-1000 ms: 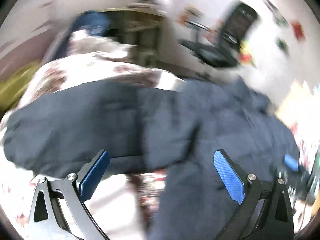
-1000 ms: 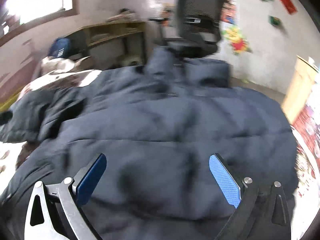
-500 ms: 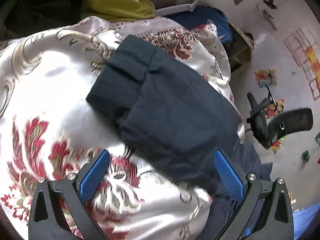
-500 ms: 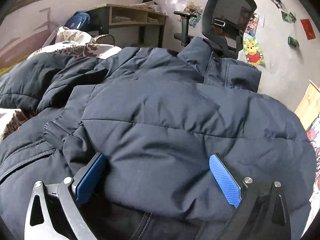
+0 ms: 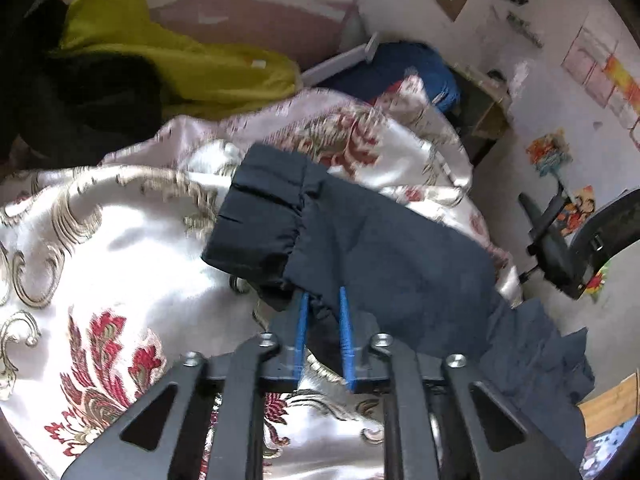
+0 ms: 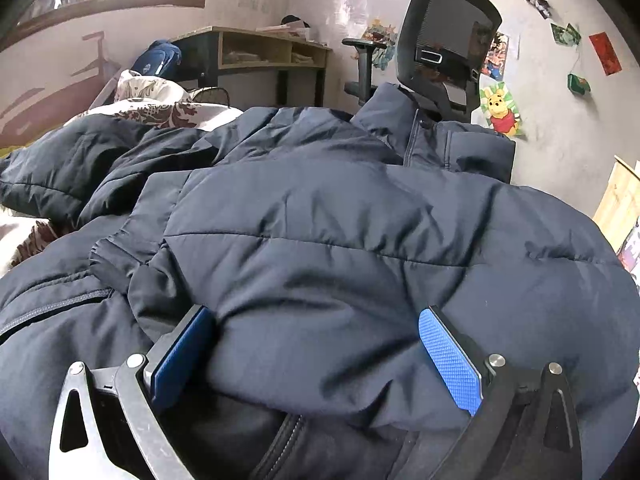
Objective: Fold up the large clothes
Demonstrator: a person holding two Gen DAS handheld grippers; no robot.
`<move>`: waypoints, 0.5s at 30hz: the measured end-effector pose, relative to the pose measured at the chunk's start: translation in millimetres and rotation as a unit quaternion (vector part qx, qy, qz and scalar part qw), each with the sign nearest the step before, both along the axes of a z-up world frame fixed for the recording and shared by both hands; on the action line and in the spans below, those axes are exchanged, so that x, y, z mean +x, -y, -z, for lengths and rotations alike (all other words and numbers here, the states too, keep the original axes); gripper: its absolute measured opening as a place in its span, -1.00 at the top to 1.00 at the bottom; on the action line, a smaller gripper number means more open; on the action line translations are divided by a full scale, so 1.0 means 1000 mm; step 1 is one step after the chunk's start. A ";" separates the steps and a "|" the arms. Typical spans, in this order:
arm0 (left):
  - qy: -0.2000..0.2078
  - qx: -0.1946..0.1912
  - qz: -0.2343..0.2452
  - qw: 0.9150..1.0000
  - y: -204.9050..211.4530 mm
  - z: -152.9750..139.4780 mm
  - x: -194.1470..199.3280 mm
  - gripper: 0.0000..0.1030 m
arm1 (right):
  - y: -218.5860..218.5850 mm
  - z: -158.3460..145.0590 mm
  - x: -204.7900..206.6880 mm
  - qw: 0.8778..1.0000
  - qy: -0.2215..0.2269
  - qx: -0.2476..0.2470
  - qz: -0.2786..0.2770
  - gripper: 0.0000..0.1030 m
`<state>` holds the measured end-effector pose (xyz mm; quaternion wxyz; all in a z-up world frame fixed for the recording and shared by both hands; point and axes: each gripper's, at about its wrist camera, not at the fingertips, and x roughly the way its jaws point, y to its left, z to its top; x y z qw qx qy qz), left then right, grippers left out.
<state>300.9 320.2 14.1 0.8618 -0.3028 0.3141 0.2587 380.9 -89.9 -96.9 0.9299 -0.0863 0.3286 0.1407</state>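
A dark navy puffer jacket (image 6: 320,208) lies spread on a floral satin bedspread (image 5: 100,248). In the left wrist view its sleeve (image 5: 360,240) stretches across the bed, ending in an elastic cuff (image 5: 256,220). My left gripper (image 5: 322,296) is closing, its blue pads pinching the sleeve's edge just behind the cuff. In the right wrist view my right gripper (image 6: 316,316) stands wide open, low on the jacket's body. Puffy fabric bulges between its fingers, and the left pad (image 6: 180,356) is partly tucked under a fold. The collar (image 6: 440,136) lies at the far end.
A yellow-green garment (image 5: 192,68) and a black one (image 5: 80,96) lie at the bed's far side by the wall. A blue backpack (image 6: 158,58) leans near a wooden desk (image 6: 260,52). A black office chair (image 6: 448,40) stands just past the collar.
The left gripper swung from the jacket's body to the sleeve end and shut its jaws on the fabric by the cuff. The right gripper sank into the jacket and stayed open.
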 end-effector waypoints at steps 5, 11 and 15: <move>0.054 0.081 0.042 0.994 0.036 -0.047 -0.004 0.91 | 0.014 -0.023 -0.015 0.998 0.006 0.055 0.005 -1.00; 0.148 0.195 0.141 0.959 0.123 -0.111 -0.010 0.93 | 0.032 -0.060 -0.039 0.996 0.026 0.080 0.005 -1.00; 0.212 0.224 0.226 0.924 0.188 -0.136 -0.021 0.98 | 0.050 -0.081 -0.053 0.996 0.026 0.088 0.015 -1.00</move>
